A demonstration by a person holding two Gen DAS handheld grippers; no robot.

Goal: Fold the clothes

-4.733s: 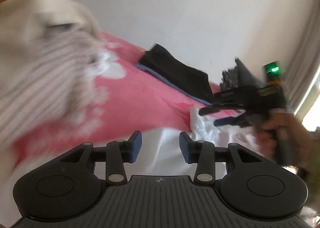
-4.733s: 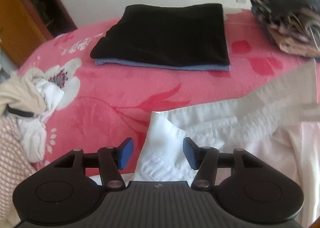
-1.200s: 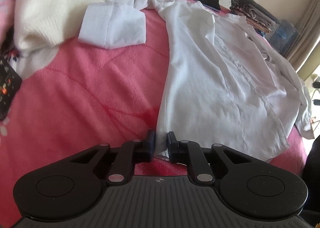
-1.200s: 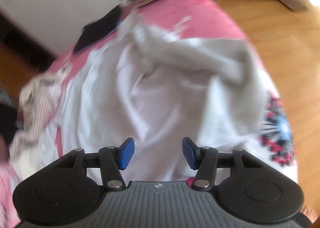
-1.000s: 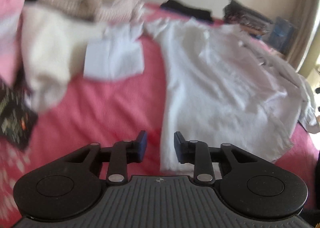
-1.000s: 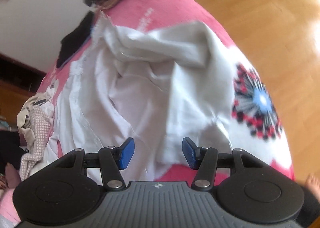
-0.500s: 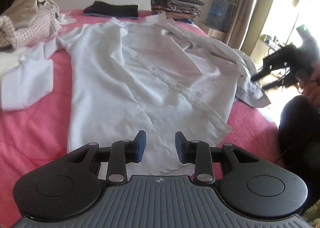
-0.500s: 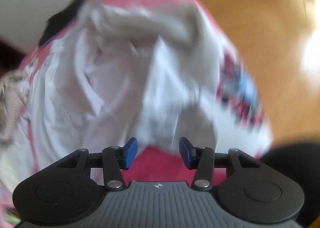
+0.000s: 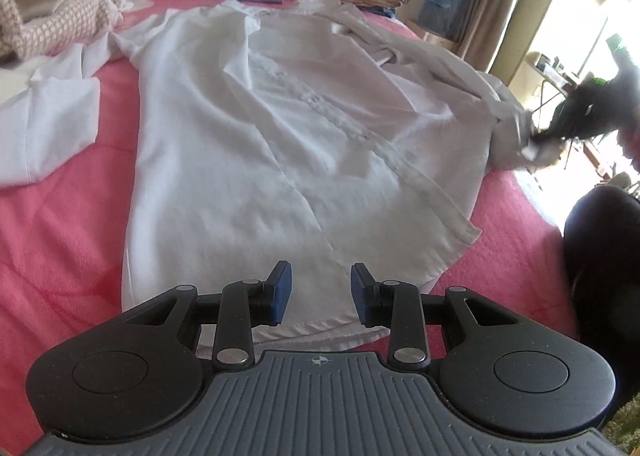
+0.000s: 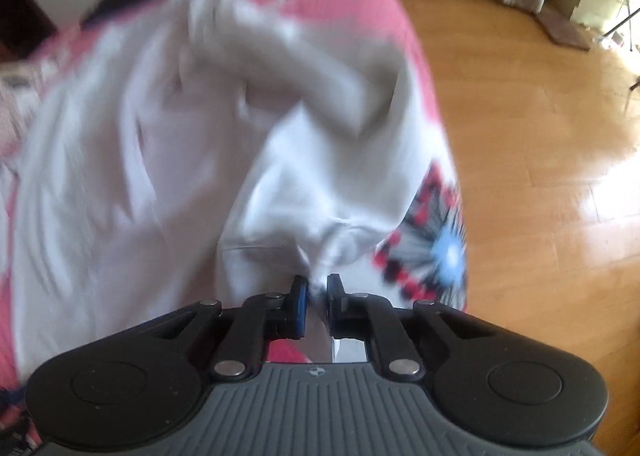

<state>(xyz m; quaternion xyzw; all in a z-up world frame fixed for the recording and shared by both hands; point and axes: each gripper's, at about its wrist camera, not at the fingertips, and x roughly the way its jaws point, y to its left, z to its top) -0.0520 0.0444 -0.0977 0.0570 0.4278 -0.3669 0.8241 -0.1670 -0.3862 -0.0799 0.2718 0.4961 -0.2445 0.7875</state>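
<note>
Pink bedspread [image 9: 60,216] under white shirt [image 9: 248,144] (wood floor [image 10: 540,136] beyond); left gripper [image 9: 321,294] fingers apart, right gripper [image 10: 317,302] clamped on shirt sleeve.

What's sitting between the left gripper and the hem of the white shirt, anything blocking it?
Nothing visible. The left gripper hangs open right over the bottom hem of the white shirt, with only shirt fabric showing between its fingers. The folded white cloth lies off to the side on the pink bedspread, apart from that path.

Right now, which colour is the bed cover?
Pink bed cover, clearest in the left wrist view.
</note>
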